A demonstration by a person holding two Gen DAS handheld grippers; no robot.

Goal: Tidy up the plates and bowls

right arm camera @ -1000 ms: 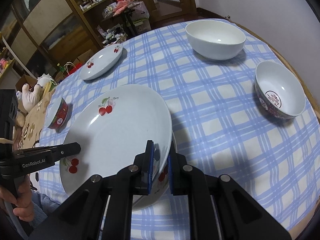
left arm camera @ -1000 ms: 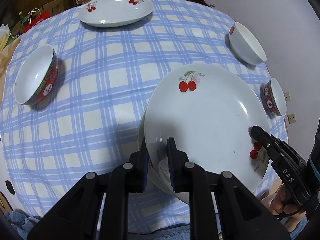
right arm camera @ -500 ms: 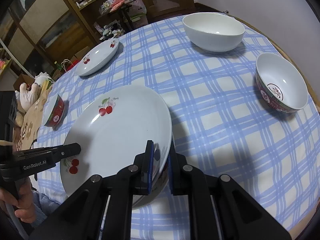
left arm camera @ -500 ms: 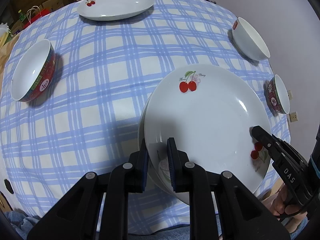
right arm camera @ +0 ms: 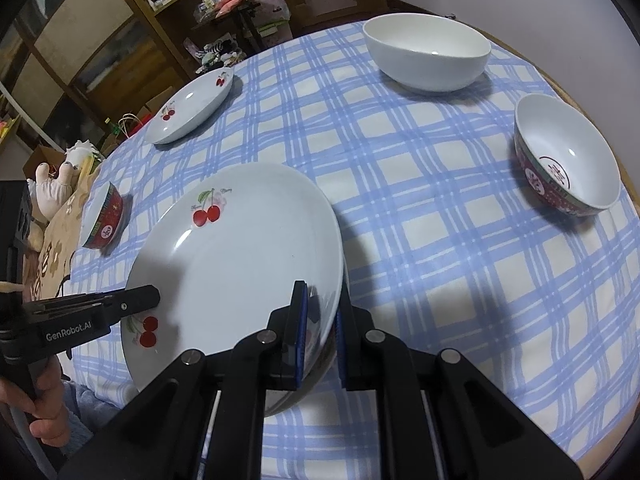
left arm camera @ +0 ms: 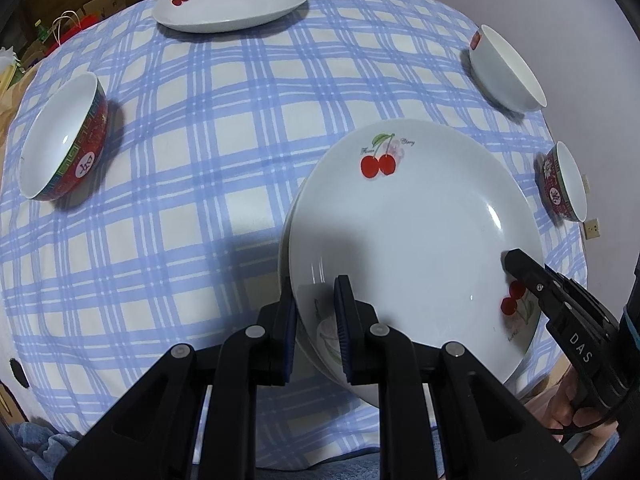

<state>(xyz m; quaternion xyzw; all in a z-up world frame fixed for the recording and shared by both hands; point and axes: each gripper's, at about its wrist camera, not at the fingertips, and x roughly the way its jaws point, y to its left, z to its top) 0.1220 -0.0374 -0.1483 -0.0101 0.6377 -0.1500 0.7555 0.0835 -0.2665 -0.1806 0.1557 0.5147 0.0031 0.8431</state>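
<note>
a big white round plate with red cherries painted on it (left arm camera: 416,232) is held over the near edge of the round table with the blue and white checked cloth (left arm camera: 224,128). the left gripper (left arm camera: 316,312) pinches the plate's near left rim, one blue pad on top and one under it. the right gripper (right arm camera: 320,316) pinches the near right rim the same way. under the plate the edge of something else white peeks out, but i cannot tell what it is. a person's hand (right arm camera: 44,408) wraps around the left handle at the near left. far away at the back of the table sits a second white cherry plate (left arm camera: 232,0). on the left side stands a red bowl with a green band and a white inside (left arm camera: 64,136). on the far right stands a plain white bowl (right arm camera: 428,52), and nearer on the right stands a red patterned bowl with a white inside (right arm camera: 568,156). all the bowls sit well apart from the held plate.
</note>
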